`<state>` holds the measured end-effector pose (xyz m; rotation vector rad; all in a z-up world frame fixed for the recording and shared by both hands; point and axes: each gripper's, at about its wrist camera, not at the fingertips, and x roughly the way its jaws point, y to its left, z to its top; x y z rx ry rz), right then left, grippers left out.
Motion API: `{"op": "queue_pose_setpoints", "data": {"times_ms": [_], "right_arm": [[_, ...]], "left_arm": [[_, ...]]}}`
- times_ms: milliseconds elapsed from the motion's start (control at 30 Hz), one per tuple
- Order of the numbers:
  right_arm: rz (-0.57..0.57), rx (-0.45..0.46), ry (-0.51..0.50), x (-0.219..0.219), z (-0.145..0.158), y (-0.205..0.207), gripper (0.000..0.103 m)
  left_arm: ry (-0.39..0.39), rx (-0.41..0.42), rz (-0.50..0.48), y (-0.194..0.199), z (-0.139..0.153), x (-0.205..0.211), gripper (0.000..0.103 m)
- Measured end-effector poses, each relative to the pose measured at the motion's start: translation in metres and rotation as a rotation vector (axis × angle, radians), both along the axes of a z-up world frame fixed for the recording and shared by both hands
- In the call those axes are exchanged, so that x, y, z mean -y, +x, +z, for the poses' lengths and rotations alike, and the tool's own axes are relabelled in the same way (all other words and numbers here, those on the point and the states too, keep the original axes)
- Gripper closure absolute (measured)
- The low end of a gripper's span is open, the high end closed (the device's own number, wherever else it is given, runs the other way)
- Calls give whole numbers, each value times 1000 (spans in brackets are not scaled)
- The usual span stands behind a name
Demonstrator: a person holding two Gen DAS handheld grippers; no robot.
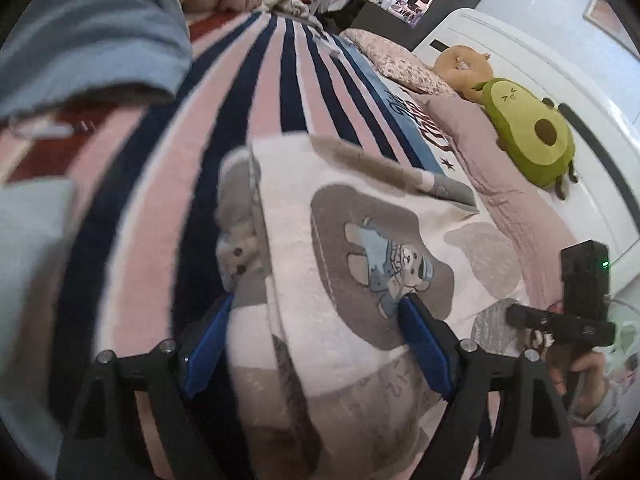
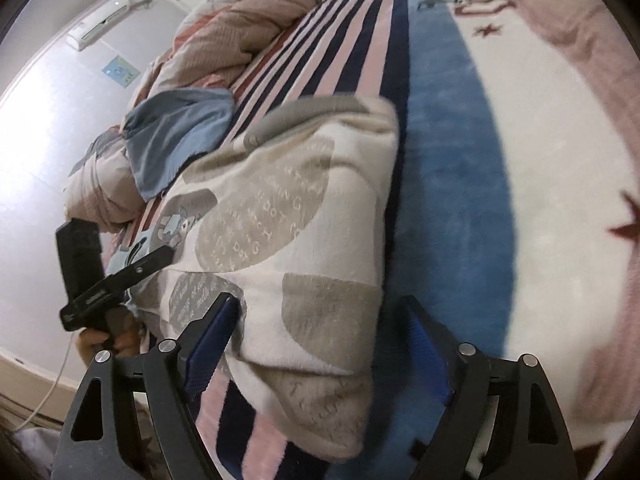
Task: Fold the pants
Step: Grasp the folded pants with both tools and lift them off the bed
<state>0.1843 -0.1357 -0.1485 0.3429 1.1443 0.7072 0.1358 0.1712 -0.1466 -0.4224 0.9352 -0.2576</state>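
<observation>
Item: cream fleece pants printed with grey-brown ovals, lettering and a small blue bear [image 1: 360, 248]. They lay folded in a thick bundle on the striped pink, navy and white blanket [image 1: 280, 80] that covered the bed, one edge beside the blanket's broad blue band [image 2: 448, 160].

Left gripper [image 1: 316, 340]: my blue pads stood spread, one at the bundle's left edge, the other over the bear print. Nothing was pinched between them; the cloth ran under and between the fingers, released.

Right gripper [image 2: 320, 344]: my jaws stood equally wide, straddling the near corner of the bundle. The left pad lay against or just above the fleece, which I could not tell; the right pad hung over the blue band, clear of the cloth. No grip.

Also present: a green avocado-shaped plush toy [image 1: 528, 132] by the white headboard [image 1: 500, 48], well apart from the pants; a crumpled blue-grey garment [image 2: 180, 136] just beyond the bundle's far corner; a rumpled pink quilt [image 2: 240, 32] further back.

Step, as I judged it: a fold was just laid down and let go; the bundle looked compact, so the task seemed well advanced or near done.

Next move, as I judged it: either withdraw both hands clear without dragging the fleece, or, if another fold was wanted, close both sets of pads on one edge, through all layers, and carry it across evenly so the thick pile would not slump.
</observation>
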Motion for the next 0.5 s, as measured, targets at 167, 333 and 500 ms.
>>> {"op": "queue_pose_setpoints", "data": {"times_ms": [167,333,500], "right_arm": [[43,8,23,-19,-5,4,43],[87,93,-88,-41,8,-9,72],[123,192,-93,-62,46,-26,78]], "left_arm": [[-5,18,8,0,-5,6,50],[0,59,-6,-4,7,10,76],[4,180,15,-26,49,-8,80]]}}
